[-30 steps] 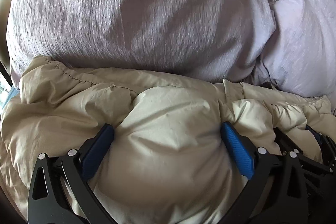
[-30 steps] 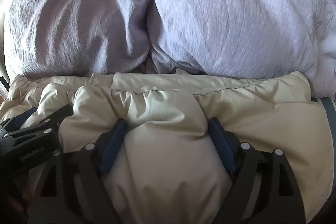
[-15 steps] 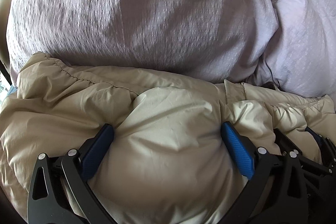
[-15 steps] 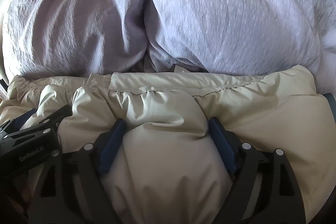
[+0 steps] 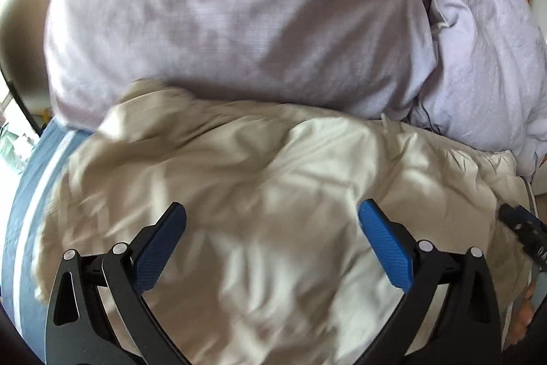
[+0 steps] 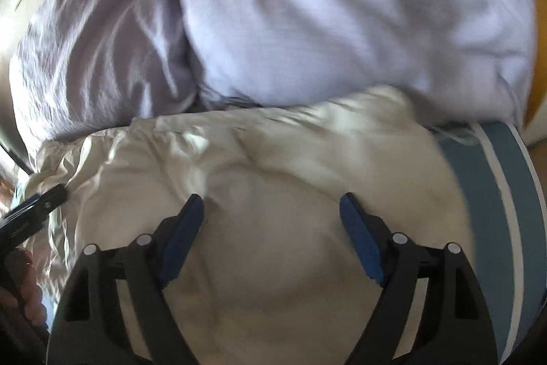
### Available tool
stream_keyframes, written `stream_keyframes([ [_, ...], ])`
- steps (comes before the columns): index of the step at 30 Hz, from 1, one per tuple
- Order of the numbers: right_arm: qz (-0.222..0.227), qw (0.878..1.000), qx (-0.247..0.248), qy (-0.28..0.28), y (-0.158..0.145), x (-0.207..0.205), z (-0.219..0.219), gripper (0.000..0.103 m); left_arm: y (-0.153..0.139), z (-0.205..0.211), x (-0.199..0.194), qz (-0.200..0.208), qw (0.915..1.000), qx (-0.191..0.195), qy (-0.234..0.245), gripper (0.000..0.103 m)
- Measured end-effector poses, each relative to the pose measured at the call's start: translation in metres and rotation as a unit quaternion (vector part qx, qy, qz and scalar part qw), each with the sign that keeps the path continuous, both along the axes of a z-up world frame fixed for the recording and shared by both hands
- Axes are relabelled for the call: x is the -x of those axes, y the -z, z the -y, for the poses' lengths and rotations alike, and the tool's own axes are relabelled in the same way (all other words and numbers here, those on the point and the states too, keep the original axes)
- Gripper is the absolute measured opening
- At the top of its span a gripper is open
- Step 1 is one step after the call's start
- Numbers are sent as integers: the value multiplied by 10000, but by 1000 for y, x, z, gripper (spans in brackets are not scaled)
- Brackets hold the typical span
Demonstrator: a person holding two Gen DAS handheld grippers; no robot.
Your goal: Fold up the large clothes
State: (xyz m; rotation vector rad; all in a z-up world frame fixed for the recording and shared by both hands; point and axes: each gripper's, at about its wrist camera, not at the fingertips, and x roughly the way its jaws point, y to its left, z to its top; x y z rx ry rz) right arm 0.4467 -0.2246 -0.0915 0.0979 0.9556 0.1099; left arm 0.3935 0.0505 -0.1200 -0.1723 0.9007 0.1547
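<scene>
Puffy beige jacket (image 5: 273, 194) lies spread on a blue striped bedcover (image 5: 37, 194), directly beneath and ahead of both grippers, its far edge against two lilac pillows (image 5: 239, 23). To the left gripper's (image 5: 272, 228) left the bedcover shows; its jaws stand wide apart above the fabric, blue pads (image 5: 160, 242) clear of it, nothing pinched. To its right the other tool's tip pokes in. In the right wrist view, the right gripper (image 6: 271, 221) likewise stands spread, with padded cloth bulging up between the pads; I cannot tell whether they press on it. The pictures are blurred. My worry: springy filling could push the fold back open once nothing presses it, and slick fabric could slide toward the bed's right edge.
</scene>
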Motion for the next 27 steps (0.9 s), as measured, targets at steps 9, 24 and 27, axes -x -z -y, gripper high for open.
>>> stream_keyframes([
  [9, -444, 9937, -313, 976, 2, 56, 93, 82, -5, -68, 79, -195, 9943, 266, -1011, 102],
  [24, -1238, 9632, -1878, 1471, 51, 86, 140, 78, 35, -132, 114, -689, 9615, 1673, -2069, 97],
  [27, -1262, 9539, -2255, 1526, 57, 87, 142, 63, 39, -138, 107, -606, 9544, 1937, -2190, 89],
])
